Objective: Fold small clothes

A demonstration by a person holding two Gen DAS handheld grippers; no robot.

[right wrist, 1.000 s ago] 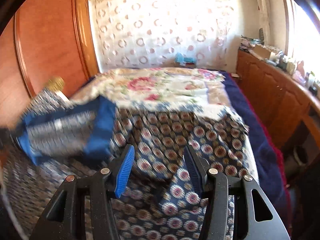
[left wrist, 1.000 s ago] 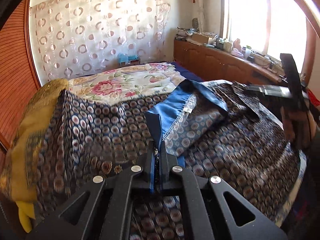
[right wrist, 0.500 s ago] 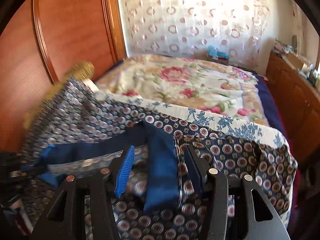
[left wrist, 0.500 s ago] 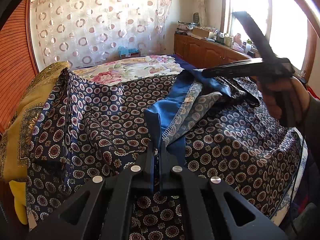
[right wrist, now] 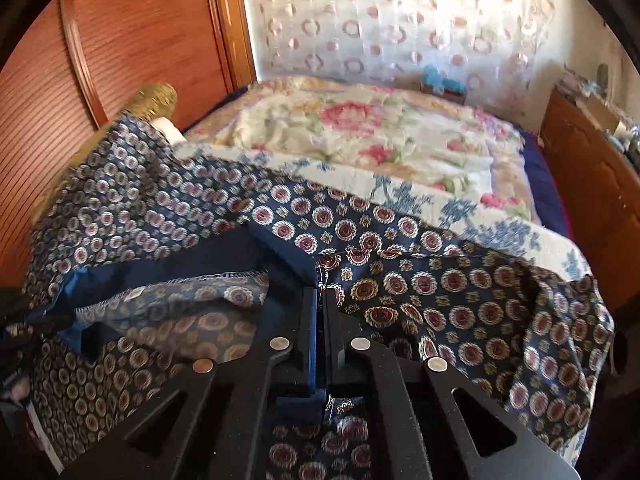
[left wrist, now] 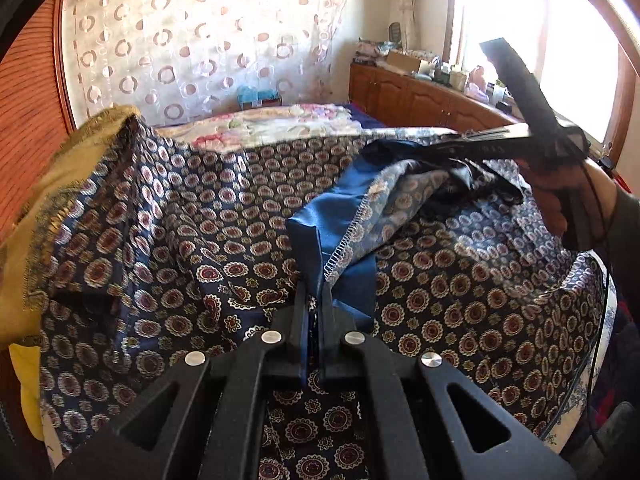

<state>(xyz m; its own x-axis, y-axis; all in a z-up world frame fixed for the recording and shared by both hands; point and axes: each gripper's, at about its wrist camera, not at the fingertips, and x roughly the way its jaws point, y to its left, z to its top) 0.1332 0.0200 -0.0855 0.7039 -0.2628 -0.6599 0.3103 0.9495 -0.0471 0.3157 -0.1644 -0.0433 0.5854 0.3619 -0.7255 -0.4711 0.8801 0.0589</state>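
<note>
garment: a navy patterned garment (left wrist: 460, 304) with a plain blue waistband (left wrist: 332, 224) is seen spread across the near end of a bed (right wrist: 384, 132).
left gripper (left wrist: 314, 286): fingers are clamped on the waistband's near fold.
right gripper (right wrist: 320, 294): jaws, just closed, are pinched on the waistband's far right end.
right hand (left wrist: 576, 196): seen at far right.

Between my black fingers (left wrist: 326, 300): garment (left wrist: 440, 300), navy with maroon-and-cream medallions, plain blue band (left wrist: 320, 224), white overlock stitching. Bedspread (right wrist: 360, 128): cream, pink roses. Curtain (left wrist: 200, 40): white, ringed circles. Cloth (left wrist: 48, 184): mustard-yellow.
</note>
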